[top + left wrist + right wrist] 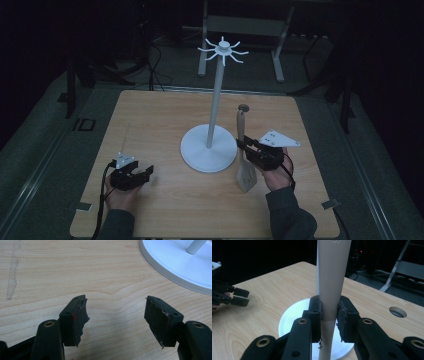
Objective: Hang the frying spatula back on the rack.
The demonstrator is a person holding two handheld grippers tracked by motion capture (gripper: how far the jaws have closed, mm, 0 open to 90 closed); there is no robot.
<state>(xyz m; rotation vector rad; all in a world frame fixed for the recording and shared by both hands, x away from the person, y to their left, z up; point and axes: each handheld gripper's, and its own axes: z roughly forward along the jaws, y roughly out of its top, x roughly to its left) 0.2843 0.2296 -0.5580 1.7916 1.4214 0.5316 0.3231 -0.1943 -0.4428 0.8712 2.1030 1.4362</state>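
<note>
Right gripper view shows the right gripper (329, 317) clamped on the spatula (333, 277) at frame centre; lift it steadily toward a stand (220, 55) hook, while the left gripper (116, 317) stays open, empty.

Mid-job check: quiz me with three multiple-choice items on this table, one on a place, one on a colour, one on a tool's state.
1. Where is the pale wooden spatula relative to the round base of the white hook stand?
A. left of it
B. right of it
C. on top of it

2. What colour is the hook stand?
A. white
B. red
C. black

3. What state is the right tool in?
A. open, nothing between the jaws
B. shut on the spatula's handle
C. lying on the table

Answers: 1 B, the high view shows the spatula beside the base's right edge. 2 A, pole, hooks and base are all white. 3 B, both pads press the handle.
</note>
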